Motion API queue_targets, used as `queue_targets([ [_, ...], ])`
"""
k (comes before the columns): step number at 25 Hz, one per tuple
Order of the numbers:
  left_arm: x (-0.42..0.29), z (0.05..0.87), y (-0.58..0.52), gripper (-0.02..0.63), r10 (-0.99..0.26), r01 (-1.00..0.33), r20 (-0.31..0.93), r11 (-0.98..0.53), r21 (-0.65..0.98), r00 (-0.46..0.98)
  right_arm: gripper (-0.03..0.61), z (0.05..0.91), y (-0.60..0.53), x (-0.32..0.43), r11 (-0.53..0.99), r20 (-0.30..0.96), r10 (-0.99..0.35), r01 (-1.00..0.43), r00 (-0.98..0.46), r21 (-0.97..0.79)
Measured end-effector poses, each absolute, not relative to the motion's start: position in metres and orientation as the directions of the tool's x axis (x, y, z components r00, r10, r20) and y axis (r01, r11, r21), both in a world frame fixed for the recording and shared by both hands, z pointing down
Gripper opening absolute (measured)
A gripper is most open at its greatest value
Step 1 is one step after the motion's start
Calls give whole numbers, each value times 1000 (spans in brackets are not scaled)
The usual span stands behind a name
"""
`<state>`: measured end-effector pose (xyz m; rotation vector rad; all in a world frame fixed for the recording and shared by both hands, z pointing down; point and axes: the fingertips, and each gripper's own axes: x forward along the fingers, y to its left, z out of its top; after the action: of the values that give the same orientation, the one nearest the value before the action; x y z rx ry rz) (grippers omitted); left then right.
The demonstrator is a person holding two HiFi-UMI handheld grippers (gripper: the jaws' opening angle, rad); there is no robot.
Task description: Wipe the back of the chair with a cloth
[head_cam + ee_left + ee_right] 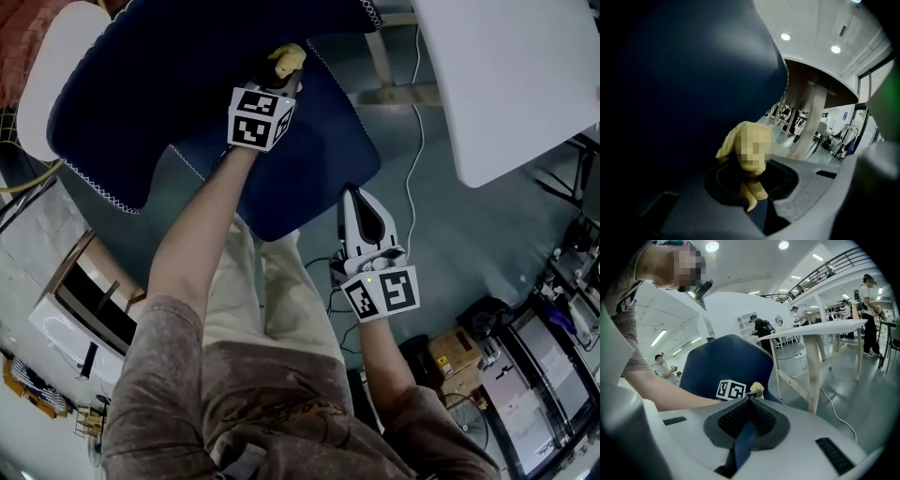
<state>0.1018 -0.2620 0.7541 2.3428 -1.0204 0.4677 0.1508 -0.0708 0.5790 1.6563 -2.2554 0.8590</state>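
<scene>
The dark blue chair's back [169, 84] fills the upper left of the head view, with its seat [300, 169] below it. A yellow cloth [288, 60] is pressed against the chair back, and my left gripper [281, 80] is shut on it. In the left gripper view the cloth [746, 149] bunches out past the jaws, with the chair back [684, 84] right beside it. My right gripper [351, 193] is shut and empty, hovering by the seat's front edge. From the right gripper view the chair back [726, 364] and the cloth [756, 386] lie ahead of the right gripper [750, 399].
A white table [506, 75] stands to the right, on wooden legs [813, 371]. A white cable [418, 122] trails across the floor. Boxes and equipment [459, 361] crowd the lower right. Shelving [84, 309] sits at the left. Several people stand in the background [761, 329].
</scene>
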Motion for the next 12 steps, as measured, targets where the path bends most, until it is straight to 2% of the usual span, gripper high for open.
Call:
queue_targets([
  [6, 142, 751, -270, 67, -495, -696, 516, -638, 331, 699, 25, 579, -61, 156, 171, 492, -808, -928, -324, -330],
  [12, 160, 722, -250, 67, -411, -581, 429, -699, 418, 804, 25, 572, -57, 156, 163, 480, -818, -927, -318, -337],
])
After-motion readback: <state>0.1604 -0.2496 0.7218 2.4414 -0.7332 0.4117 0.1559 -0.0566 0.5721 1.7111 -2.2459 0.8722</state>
